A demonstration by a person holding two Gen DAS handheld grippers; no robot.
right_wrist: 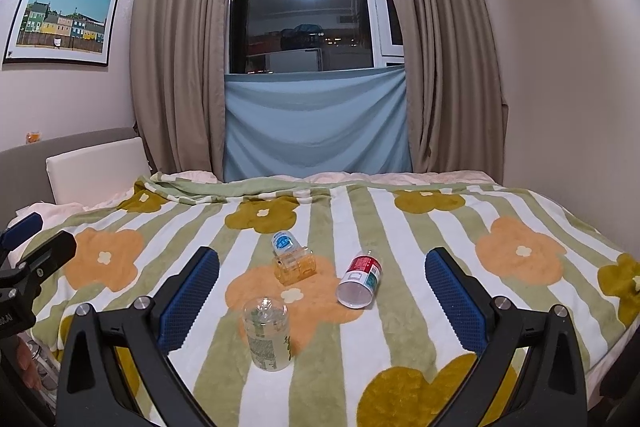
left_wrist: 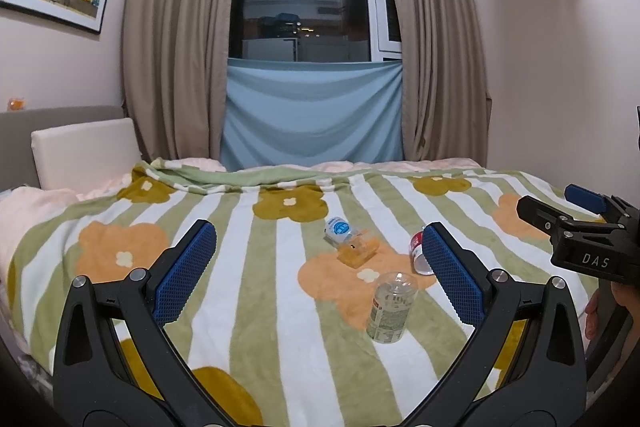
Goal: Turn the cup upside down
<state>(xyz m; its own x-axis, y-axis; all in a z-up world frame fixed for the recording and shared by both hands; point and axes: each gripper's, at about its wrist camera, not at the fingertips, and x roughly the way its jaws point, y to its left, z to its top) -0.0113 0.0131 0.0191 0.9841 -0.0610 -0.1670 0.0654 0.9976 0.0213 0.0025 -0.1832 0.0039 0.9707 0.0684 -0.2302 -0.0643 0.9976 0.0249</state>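
A clear plastic cup (left_wrist: 391, 307) with green print stands on the flowered blanket, rounded closed end up; it also shows in the right wrist view (right_wrist: 267, 335). A red and white cup (right_wrist: 359, 279) lies on its side, open mouth toward me; in the left wrist view (left_wrist: 417, 251) my right finger half hides it. My left gripper (left_wrist: 316, 271) is open and empty, above the blanket with the clear cup between its fingers and slightly right. My right gripper (right_wrist: 322, 295) is open and empty, with both cups lying between its fingers ahead.
A small white and blue bottle (right_wrist: 283, 242) leans on an orange clear box (right_wrist: 295, 266) behind the cups. The bed's blanket (right_wrist: 440, 227) runs back to curtains and a window. A white headboard cushion (left_wrist: 86, 151) stands at the left. The right gripper's body (left_wrist: 588, 231) shows at the right edge.
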